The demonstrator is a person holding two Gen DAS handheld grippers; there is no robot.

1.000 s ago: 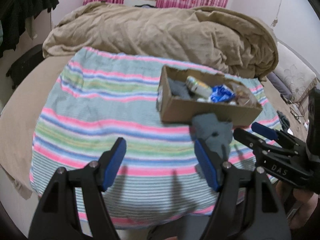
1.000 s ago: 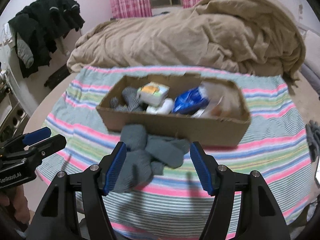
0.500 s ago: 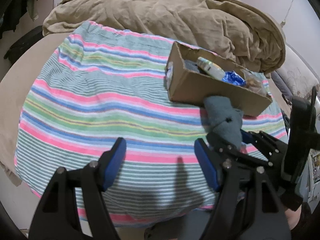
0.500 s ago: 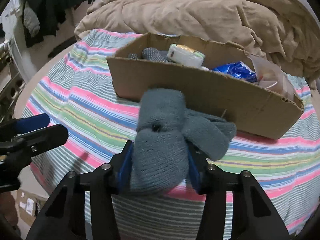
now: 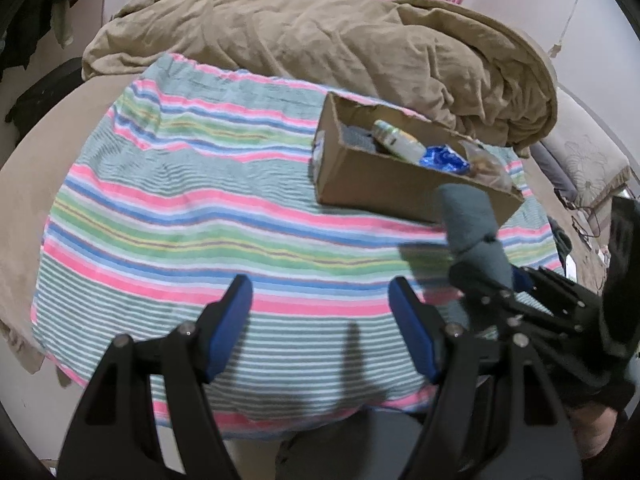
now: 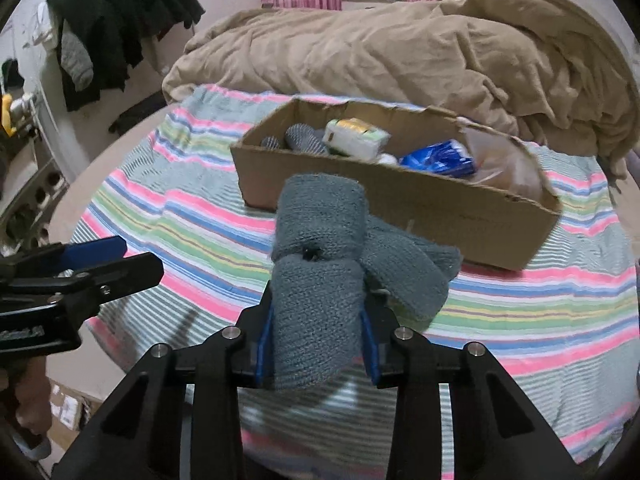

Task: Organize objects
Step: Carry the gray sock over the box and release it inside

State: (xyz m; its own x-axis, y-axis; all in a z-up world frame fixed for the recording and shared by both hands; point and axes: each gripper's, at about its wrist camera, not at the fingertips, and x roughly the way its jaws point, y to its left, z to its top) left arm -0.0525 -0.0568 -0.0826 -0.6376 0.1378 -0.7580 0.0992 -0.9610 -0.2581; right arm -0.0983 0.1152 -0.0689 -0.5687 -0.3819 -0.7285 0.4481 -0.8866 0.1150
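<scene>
The right tool (image 6: pixel 316 336) was standing wide apart over the grey sock bundle (image 6: pixel 320 264) a second ago; now it is clamped on it and has lifted it off the striped blanket (image 6: pixel 192 232), just short of the cardboard box (image 6: pixel 400 204). The left tool (image 5: pixel 320 328) hangs apart, empty. I'd say the drop into the box comes next.

cardboard box (image 6: pixel 400 208): 1 | grey sock bundle (image 6: pixel 320 280): 1 | striped towel (image 5: pixel 200 208): 1 | tan duvet (image 5: pixel 320 40): 1
</scene>
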